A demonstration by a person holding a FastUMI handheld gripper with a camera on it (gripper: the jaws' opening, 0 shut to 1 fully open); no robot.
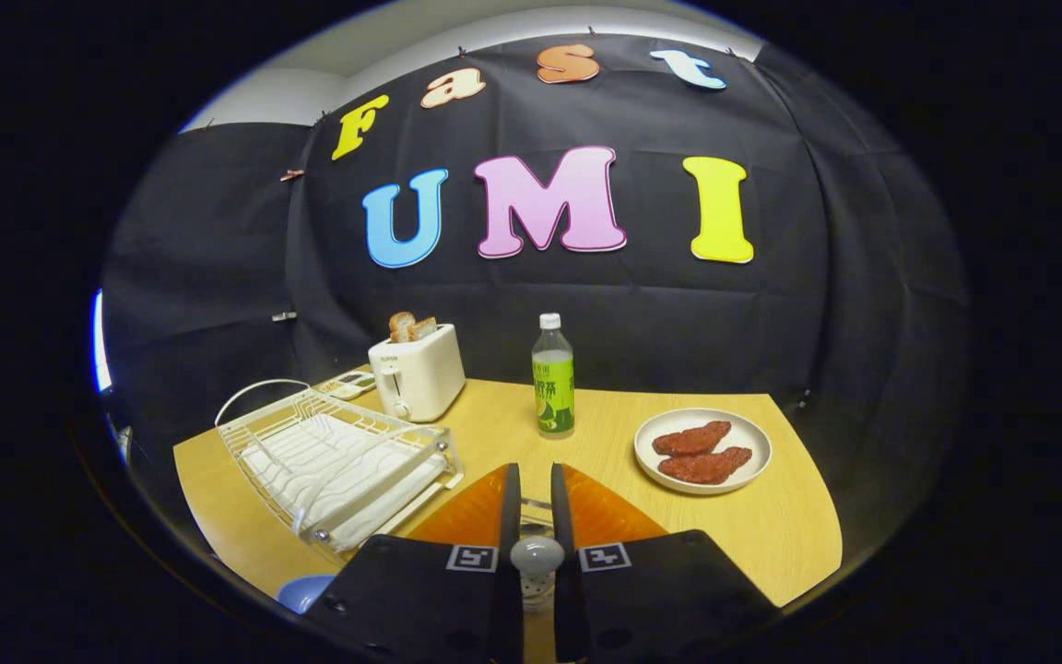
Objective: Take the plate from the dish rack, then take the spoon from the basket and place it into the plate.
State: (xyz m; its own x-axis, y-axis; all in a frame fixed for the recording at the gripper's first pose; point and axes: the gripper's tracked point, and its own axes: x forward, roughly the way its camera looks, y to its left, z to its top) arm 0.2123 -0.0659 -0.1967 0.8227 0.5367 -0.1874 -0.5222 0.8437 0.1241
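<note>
On the wooden worktop (494, 433), seen from the gripper view, stand one white dish rack (333, 461), one white toaster (416, 373) with two slices of toast (411, 326) sticking up from its slots, one clear bottle (552, 378) with a white cap and a green label, and one white plate (704, 450) carrying two reddish-brown pieces of food (702, 452). The dish rack lies ahead and to the left of the fingers, a wire frame with a curved handle at its far end and a ribbed white tray inside; no plate can be made out in it. The toaster stands just beyond the rack, and a small flat device (349, 384) lies beside it on the far side. The bottle stands upright straight ahead of the fingers, well apart from both toaster and plate. The plate is round, shallow and white, and it rests flat on the worktop ahead and to the right of the fingers, with the two food pieces lying side by side across its middle. The gripper (528, 503) has its jaws drawn close, leaving a narrow gap; whether a thing is pinched there I cannot tell. A small rounded pale knob (536, 554) sits between the finger bases. A blue rounded object (305, 590) peeks out beside the near left corner of the worktop, under the rack.
</note>
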